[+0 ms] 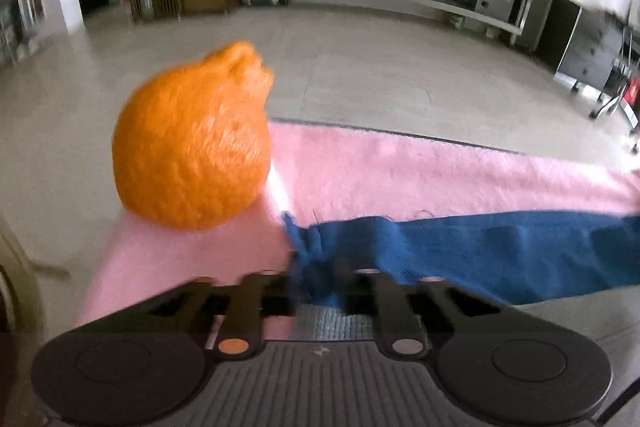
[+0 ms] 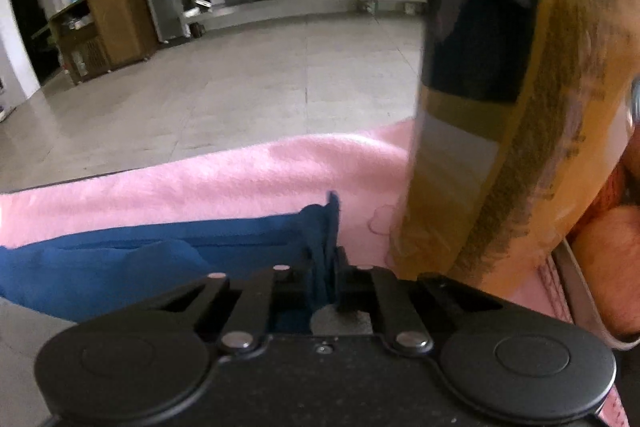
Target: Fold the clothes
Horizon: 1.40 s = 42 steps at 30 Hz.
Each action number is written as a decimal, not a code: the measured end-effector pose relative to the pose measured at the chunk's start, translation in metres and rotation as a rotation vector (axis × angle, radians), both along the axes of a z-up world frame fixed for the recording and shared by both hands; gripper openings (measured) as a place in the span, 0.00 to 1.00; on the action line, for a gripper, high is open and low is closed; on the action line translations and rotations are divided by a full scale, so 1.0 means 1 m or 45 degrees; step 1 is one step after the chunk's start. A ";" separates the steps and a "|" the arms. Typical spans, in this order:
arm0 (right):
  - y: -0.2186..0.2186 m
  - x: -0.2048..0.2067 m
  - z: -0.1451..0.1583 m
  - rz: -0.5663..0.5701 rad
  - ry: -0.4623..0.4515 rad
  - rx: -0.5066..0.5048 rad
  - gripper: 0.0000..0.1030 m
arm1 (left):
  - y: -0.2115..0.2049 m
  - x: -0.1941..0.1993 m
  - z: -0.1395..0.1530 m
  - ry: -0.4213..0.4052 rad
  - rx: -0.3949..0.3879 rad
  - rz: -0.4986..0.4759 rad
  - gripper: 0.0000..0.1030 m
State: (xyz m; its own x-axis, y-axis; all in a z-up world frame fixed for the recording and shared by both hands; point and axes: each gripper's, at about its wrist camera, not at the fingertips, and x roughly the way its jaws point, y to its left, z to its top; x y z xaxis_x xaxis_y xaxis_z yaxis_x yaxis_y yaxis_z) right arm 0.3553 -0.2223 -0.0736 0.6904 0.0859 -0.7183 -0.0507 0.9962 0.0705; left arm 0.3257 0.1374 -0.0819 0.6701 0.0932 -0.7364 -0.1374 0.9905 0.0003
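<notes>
Both grippers clamped on blue cloth: left gripper [image 1: 320, 275] fingers pinch its left corner, right gripper [image 2: 326, 267] fingers pinch its right corner. Blue cloth [image 1: 500, 251] stretches between them over a pink blanket [image 1: 400, 171]. Orange [image 1: 192, 143] sits on blanket left of cloth; yellow-black bag [image 2: 500, 107] stands right. Tiled floor [image 1: 360, 67] beyond.
</notes>
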 end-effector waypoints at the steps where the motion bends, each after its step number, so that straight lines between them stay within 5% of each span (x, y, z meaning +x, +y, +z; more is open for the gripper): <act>1: 0.002 -0.003 0.004 0.006 -0.018 -0.016 0.06 | -0.003 -0.004 0.005 -0.025 0.018 0.002 0.02; 10: -0.008 -0.057 0.081 -0.025 -0.092 0.062 0.05 | -0.043 -0.080 0.094 -0.298 0.195 -0.061 0.02; 15: -0.025 -0.116 0.135 -0.051 -0.154 0.138 0.05 | -0.059 -0.153 0.141 -0.385 0.198 -0.045 0.02; 21: -0.062 -0.207 0.171 -0.078 -0.224 0.229 0.05 | -0.050 -0.256 0.154 -0.410 0.138 -0.013 0.03; 26: -0.090 -0.297 0.151 -0.116 -0.218 0.257 0.06 | -0.034 -0.351 0.121 -0.211 0.116 -0.036 0.10; 30: -0.110 -0.373 0.113 -0.103 -0.105 0.289 0.19 | -0.013 -0.410 0.098 -0.125 0.067 -0.037 0.12; 35: -0.133 -0.371 0.099 -0.169 -0.012 0.474 0.28 | -0.012 -0.384 0.110 -0.132 0.009 0.003 0.22; 37: -0.129 -0.349 0.097 -0.151 -0.012 0.509 0.39 | -0.028 -0.366 0.109 -0.113 -0.002 -0.017 0.35; 42: -0.119 -0.310 0.065 -0.209 0.020 0.527 0.40 | -0.049 -0.332 0.068 -0.010 0.060 0.075 0.42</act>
